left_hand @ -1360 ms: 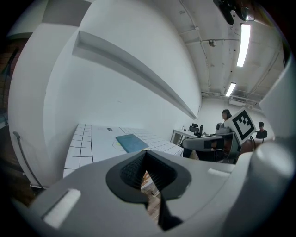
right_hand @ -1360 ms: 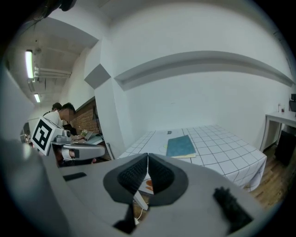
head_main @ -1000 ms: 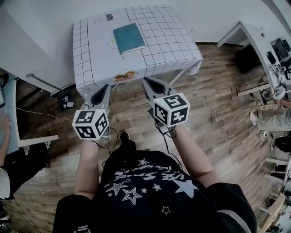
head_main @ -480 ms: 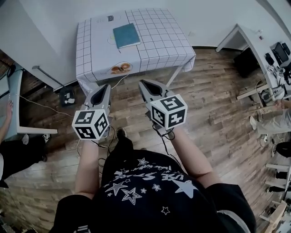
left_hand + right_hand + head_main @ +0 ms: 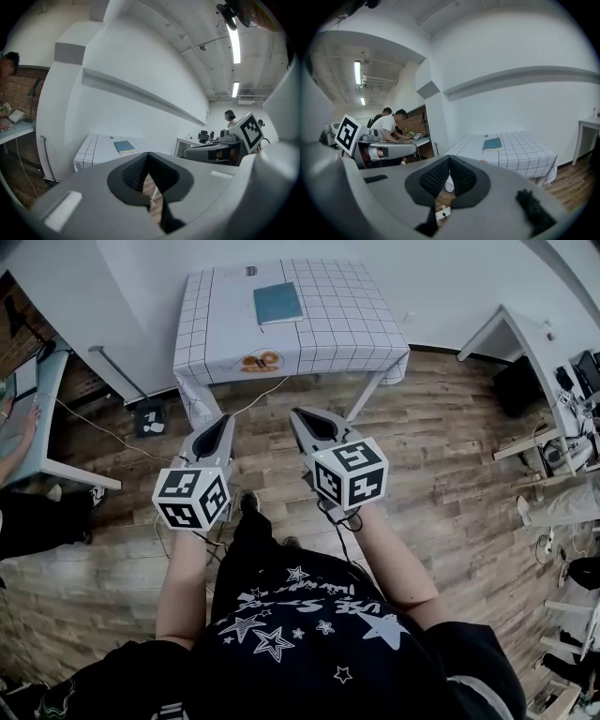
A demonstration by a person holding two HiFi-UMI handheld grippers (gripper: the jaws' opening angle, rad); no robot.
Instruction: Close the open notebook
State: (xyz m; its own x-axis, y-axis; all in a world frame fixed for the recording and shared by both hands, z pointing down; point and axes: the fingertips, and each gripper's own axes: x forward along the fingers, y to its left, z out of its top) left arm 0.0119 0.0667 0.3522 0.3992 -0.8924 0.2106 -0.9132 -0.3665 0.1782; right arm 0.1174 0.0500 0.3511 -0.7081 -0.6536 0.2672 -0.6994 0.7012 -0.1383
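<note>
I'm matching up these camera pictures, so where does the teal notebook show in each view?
Head view: notebook at top centre, on the table.
Left gripper view: notebook left of centre.
Right gripper view: notebook right of centre.
Shared landmark: the grid-checked tablecloth under it.

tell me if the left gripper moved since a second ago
Yes. The left gripper has backed away from the table: its tip lay at the table's near edge, now bare floor separates them.

Black short-sleeved top (image 5: 309, 634), white star print. Grey left gripper (image 5: 225, 419) and right gripper (image 5: 297, 414), each carrying white cube (image 5: 190, 498) with black square markers; black textured pads (image 5: 135, 171).
</note>
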